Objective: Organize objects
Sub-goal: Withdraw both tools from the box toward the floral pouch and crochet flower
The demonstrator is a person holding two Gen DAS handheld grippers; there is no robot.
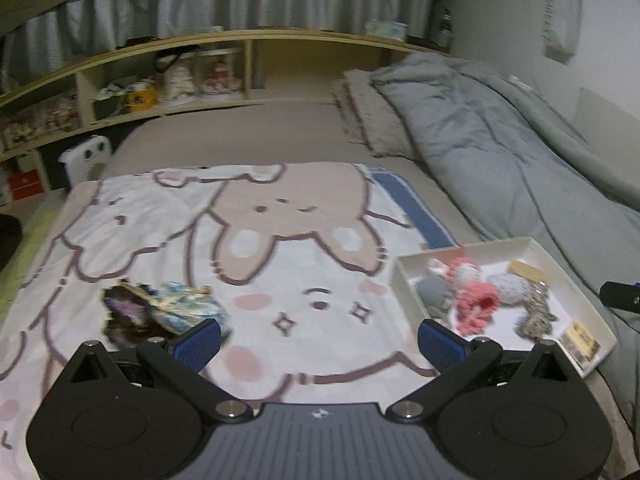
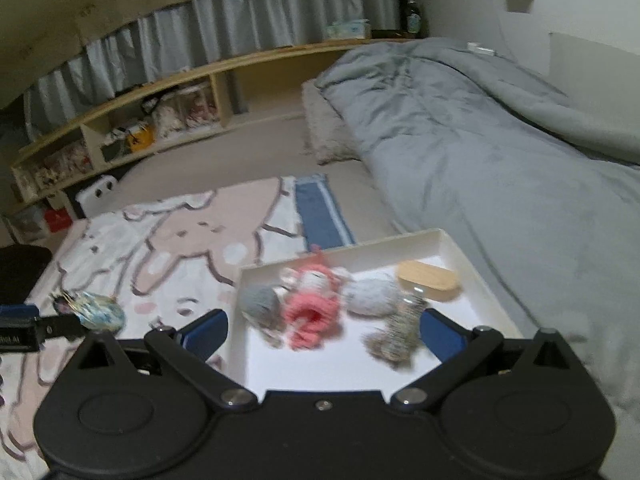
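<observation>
A white tray (image 1: 592, 304) (image 2: 456, 248) lies on the bed at the right. It holds a pink knitted doll (image 1: 476, 300) (image 2: 312, 304), a grey ball (image 1: 432, 292) (image 2: 260, 304), a pale speckled ball (image 1: 508, 286) (image 2: 372, 292), a grey-brown knitted toy (image 1: 536, 316) (image 2: 396, 332) and a tan wooden piece (image 2: 428, 276). A blue-white pouch with a dark badge (image 1: 168, 308) (image 2: 96, 312) lies on the cartoon blanket (image 1: 260, 240), just beyond my left fingertip. My left gripper (image 1: 320, 340) is open and empty over the blanket. My right gripper (image 2: 324, 332) is open and empty above the tray.
A grey duvet (image 1: 500, 128) (image 2: 480, 128) is bunched along the right side of the bed. A wooden shelf (image 1: 120, 92) with boxes and figures runs along the far left. A white appliance (image 1: 86, 160) stands beside the bed.
</observation>
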